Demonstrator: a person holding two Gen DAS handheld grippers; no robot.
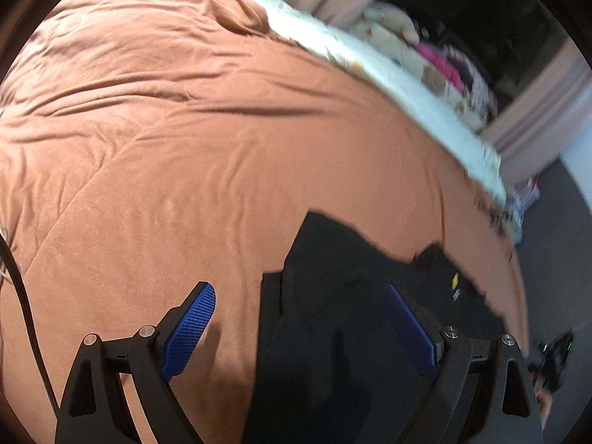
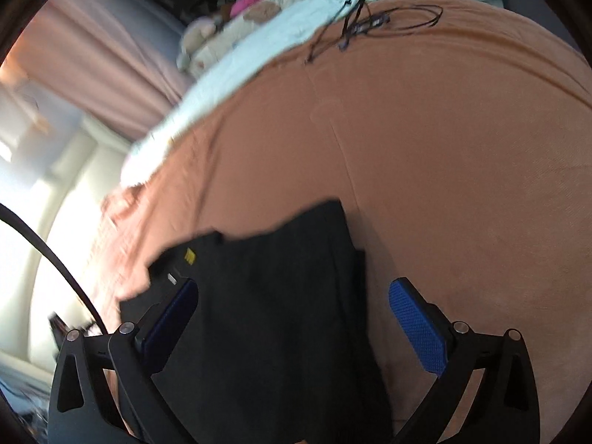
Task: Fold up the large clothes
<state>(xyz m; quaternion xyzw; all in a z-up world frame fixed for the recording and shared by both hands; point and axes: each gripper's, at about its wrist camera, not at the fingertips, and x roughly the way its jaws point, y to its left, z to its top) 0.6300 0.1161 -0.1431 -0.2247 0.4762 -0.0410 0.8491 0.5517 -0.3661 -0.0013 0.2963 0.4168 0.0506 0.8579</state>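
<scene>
Black cloth, the garment (image 1: 333,333), lies bunched in layers at the near edge of the bed, on an orange cover (image 1: 185,148). In the left wrist view the left gripper (image 1: 299,329) hangs over its left border: jaws spread wide, one blue pad above bare cover, the other above the cloth, nothing pinched. In the right wrist view the right gripper (image 2: 292,329) straddles the garment, jaws equally wide and holding nothing; its left pad sits over the cloth by a small yellow tag (image 2: 190,256), its right pad over the cover.

The step in hand looks like choosing fresh holds on a half-folded piece. To do it well, each gripper should come down on an outer edge or corner, not the middle, and catch every layer there. Both holds should sit on the same edge so the next fold lands square. Loose cables (image 2: 370,22) lie far up the bed, well apart.
</scene>
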